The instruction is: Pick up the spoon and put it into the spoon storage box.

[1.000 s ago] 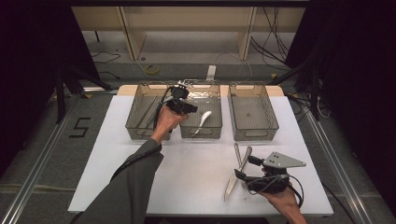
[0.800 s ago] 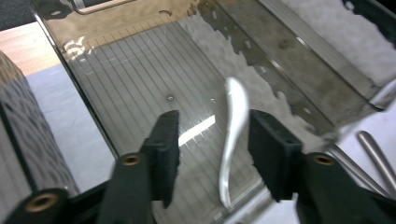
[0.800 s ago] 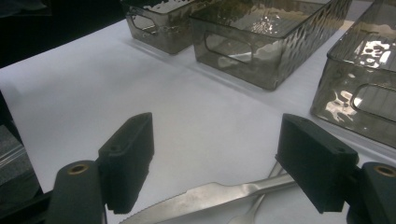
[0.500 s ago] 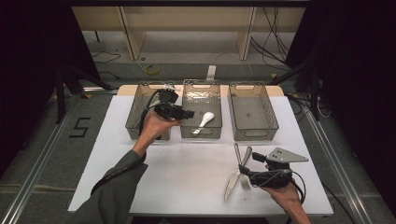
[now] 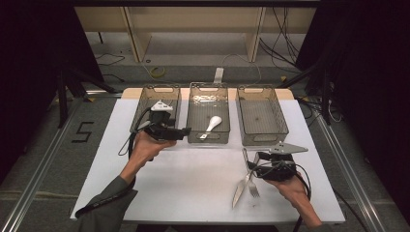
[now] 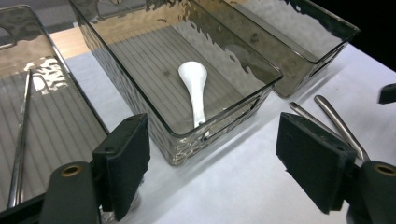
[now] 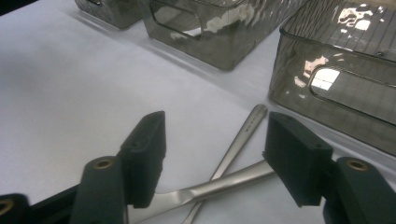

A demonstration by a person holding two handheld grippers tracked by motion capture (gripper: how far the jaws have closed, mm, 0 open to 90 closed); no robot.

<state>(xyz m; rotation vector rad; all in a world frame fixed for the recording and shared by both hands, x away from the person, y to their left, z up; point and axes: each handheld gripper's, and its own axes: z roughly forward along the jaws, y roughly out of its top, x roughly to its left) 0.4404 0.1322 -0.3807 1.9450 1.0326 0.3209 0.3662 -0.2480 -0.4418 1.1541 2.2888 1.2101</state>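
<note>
A white ceramic spoon [image 5: 213, 123] [image 6: 195, 93] lies in the middle one of three smoky clear bins [image 5: 192, 112]. My left gripper [image 5: 186, 131] [image 6: 217, 154] hovers open by the near corner of that bin, between it and the left bin [image 5: 145, 104], with nothing between its pads. A metal knife [image 5: 238, 193] and fork [image 5: 253, 187] lie crossed on the white table at the near right. My right gripper [image 5: 255, 158] [image 7: 219, 151] is open just above their crossed handles [image 7: 243, 133], the jaws standing to either side without touching them.
The right bin [image 5: 278, 113] holds nothing. In the left gripper view a thin metal rod [image 6: 21, 135] lies in the left bin. The white table [image 5: 188, 179] has bare surface in its middle and near left. Cables trail from both grippers.
My left gripper has drawn back from over the middle bin toward the near left. My right gripper has edged forward over the knife and fork handles. The spoon has not moved.
</note>
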